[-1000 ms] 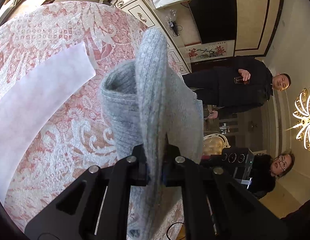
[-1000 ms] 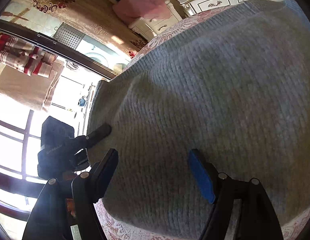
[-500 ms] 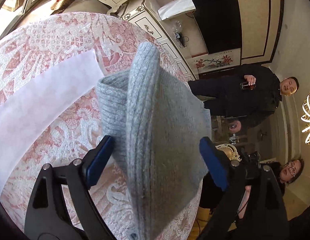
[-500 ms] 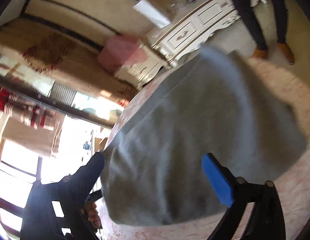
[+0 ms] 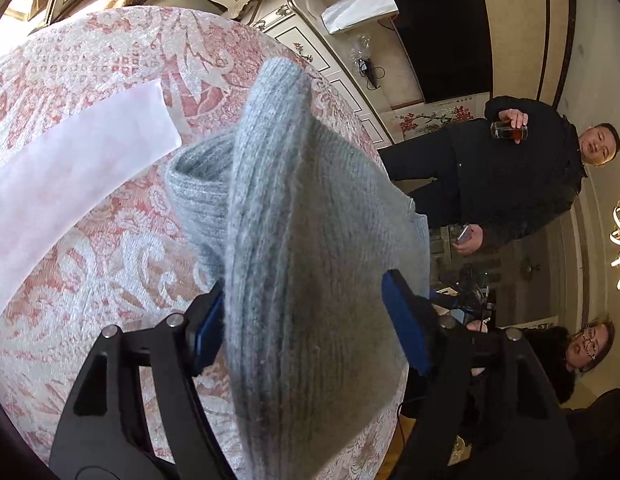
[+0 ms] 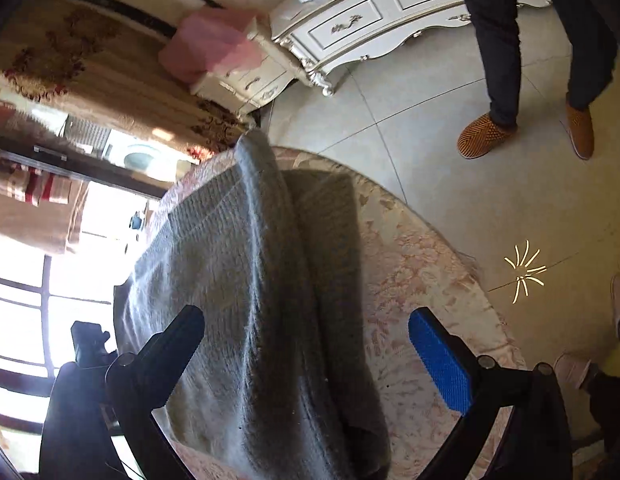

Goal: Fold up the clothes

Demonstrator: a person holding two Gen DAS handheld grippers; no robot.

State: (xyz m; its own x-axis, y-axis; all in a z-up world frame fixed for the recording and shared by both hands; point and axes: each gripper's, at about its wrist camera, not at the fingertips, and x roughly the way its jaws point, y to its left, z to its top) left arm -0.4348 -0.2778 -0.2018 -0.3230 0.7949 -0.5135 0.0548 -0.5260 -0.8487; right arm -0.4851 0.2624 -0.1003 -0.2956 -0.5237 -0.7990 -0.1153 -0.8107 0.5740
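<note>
A grey knit sweater (image 5: 294, 200) lies folded on a round table with a pink and white patterned cloth (image 5: 90, 260). One raised fold of it runs between the fingers of my left gripper (image 5: 306, 304). Those jaws are closing, and the blue pads do not press the fabric. In the right wrist view the sweater (image 6: 230, 280) lies in a long heap near the table's edge (image 6: 421, 280). My right gripper (image 6: 306, 320) hangs above it, wide open and holding nothing.
A white paper sheet (image 5: 70, 160) lies on the cloth left of the sweater. Beyond the table's edge a person in dark clothes (image 5: 509, 168) stands holding a glass, and another (image 5: 581, 352) sits lower. A white cabinet (image 6: 389, 20) and tiled floor lie beyond.
My left gripper let go of the sweater fold and its jaws spread apart. My right gripper opened wider and drew back from the sweater, so the table edge and floor now show.
</note>
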